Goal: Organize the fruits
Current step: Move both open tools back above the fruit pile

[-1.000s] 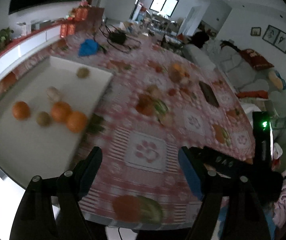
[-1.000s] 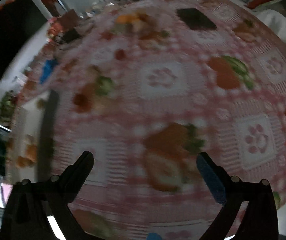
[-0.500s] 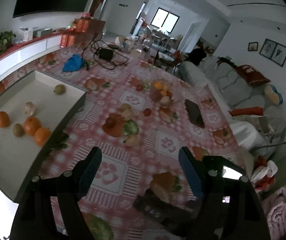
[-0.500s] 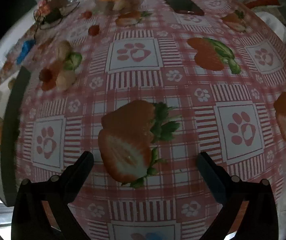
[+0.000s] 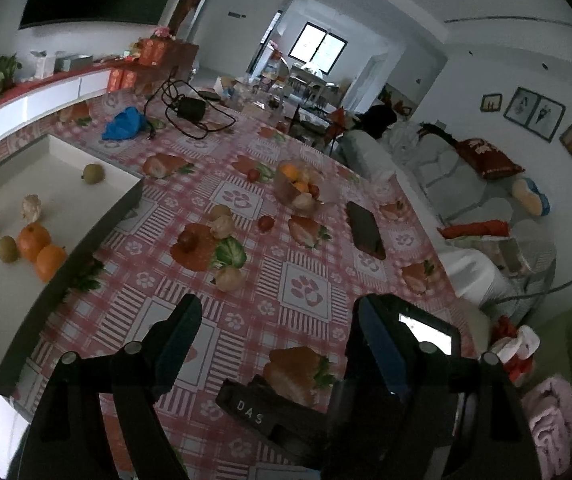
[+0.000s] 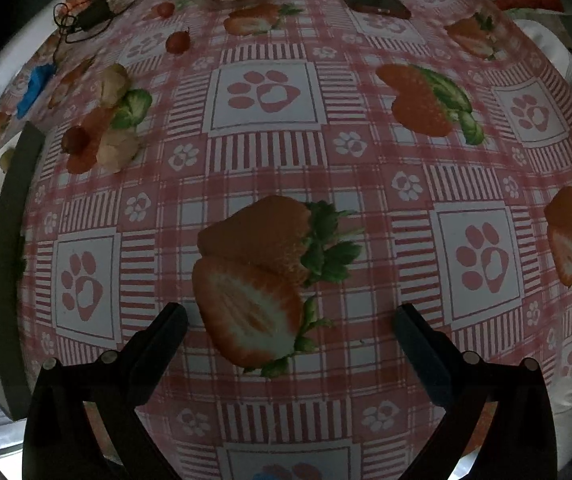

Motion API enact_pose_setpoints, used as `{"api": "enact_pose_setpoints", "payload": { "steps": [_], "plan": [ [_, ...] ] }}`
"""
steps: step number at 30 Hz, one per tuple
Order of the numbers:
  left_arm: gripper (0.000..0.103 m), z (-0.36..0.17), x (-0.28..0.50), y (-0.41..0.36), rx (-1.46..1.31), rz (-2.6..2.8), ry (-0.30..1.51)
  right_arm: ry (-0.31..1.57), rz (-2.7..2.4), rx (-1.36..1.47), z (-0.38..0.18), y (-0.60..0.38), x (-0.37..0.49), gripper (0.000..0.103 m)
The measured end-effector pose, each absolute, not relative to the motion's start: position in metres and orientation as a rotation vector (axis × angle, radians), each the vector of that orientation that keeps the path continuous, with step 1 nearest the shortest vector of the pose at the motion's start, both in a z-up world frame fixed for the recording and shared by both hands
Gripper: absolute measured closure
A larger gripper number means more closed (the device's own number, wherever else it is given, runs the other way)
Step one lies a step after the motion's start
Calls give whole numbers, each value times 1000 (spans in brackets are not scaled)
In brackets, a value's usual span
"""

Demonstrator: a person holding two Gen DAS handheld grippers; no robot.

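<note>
Fruit lies scattered across a table (image 5: 310, 268) covered in a red checked cloth printed with strawberries and paw prints. On the left, a white tray (image 5: 123, 212), its long side running from near to far and its near end cut off by the frame, holds three oranges (image 5: 33, 236), two small green-brown fruits (image 5: 93, 172) and one pale knobbly piece. Mid-table sit three pale round fruits (image 5: 221, 226) and three small red ones (image 5: 265, 223), loosely grouped. Farther off, a clear bowl (image 5: 326, 190) holds more fruit, too crowded to count. A dark phone (image 5: 364, 228) lies right of it, pointing near to far. The left gripper (image 5: 275, 328) hovers over the near cloth, jaws spread and empty. The right gripper (image 6: 290, 320) points down at a printed strawberry, jaws likewise apart, holding nothing.
</note>
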State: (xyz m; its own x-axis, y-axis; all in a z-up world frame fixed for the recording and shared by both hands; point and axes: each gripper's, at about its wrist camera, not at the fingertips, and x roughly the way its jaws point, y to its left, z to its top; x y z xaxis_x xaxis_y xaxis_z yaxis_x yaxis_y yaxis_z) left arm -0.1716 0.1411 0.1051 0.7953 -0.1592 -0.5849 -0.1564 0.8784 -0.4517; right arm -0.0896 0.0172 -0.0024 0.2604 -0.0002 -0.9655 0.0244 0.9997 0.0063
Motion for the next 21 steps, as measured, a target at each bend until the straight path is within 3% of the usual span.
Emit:
{"api": "enact_pose_setpoints", "payload": {
  "steps": [4,12,21],
  "plan": [
    [19,100,-172,143,-516,14,660,1240,-9,-5,-3,21,-96,0],
    [19,99,-169,142,-528,9,657,1351,9,-7,-5,20,-91,0],
    [19,98,-169,143,-510,17,646,1293,2,-7,-3,21,-91,0]
  ]
}}
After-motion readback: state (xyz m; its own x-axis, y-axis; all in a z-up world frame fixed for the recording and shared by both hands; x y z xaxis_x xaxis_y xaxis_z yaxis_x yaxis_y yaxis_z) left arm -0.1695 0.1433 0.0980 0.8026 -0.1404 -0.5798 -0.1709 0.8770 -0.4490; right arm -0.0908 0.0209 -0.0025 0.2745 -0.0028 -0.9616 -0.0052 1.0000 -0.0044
